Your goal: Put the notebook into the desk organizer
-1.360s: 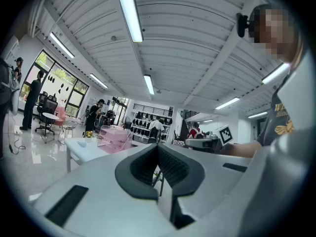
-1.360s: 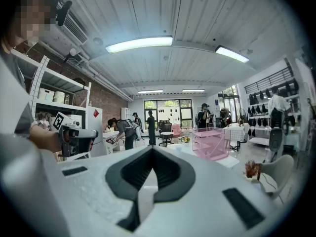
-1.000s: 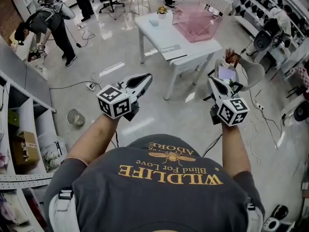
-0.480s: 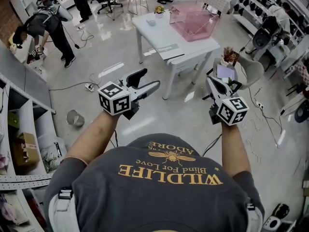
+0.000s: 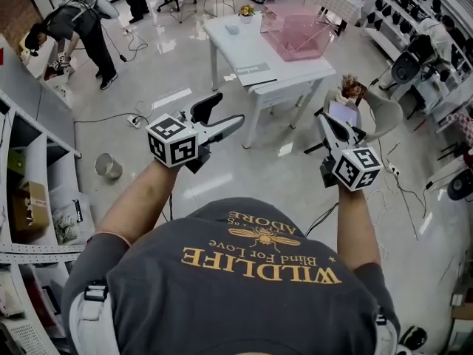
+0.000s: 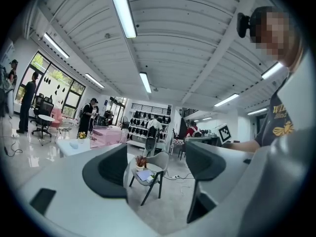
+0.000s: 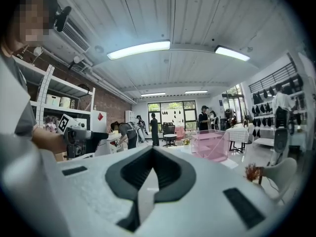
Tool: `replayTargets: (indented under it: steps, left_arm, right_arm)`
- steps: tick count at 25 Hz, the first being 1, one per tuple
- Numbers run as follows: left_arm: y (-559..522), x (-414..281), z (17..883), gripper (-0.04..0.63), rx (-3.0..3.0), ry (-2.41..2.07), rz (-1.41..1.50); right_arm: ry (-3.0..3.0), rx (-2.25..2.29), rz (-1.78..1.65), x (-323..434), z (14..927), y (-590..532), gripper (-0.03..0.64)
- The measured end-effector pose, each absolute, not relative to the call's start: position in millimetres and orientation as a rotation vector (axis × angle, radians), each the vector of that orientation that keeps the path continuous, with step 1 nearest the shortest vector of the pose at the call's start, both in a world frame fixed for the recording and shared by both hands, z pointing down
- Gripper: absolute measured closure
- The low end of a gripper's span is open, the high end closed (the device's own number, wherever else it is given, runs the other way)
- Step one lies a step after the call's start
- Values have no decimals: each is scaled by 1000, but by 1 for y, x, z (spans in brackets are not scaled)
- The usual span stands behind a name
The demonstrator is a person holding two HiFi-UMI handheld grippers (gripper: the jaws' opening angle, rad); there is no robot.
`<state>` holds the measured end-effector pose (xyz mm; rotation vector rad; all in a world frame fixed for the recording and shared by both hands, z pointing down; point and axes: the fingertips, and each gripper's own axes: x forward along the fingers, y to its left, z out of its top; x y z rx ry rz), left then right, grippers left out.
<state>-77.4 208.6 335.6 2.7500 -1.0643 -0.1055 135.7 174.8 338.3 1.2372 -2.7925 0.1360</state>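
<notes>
Claw on left (image 5: 225, 111) opens empty; table (image 5: 247, 46) clutter indistinct.

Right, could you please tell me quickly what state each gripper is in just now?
Left gripper: jaws opening, spread wide, nothing between them.
Right gripper: jaws shut together, holding nothing.

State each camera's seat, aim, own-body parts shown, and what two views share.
Head view: head-mounted, steeply down; shirt, forearms, left tool, right tool.
Left gripper view: rides left tool, faces chair; empty jaws opening, shirt at right.
Right gripper view: rides right tool, faces pink box; jaws shut.
Shared: pink box, all views.
</notes>
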Motion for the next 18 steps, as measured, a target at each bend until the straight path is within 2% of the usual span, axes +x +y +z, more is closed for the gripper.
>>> replayTargets:
  steps: [9,18]
  left_arm:
    - [198,-33,339,227,2723,-1095,-106]
    - [131,-55,351,232,2735,-1036,-122]
  right_arm:
    - [-2804,1208,125,177,338,155,617]
    - [-2765,1240,162,155,359,92,617]
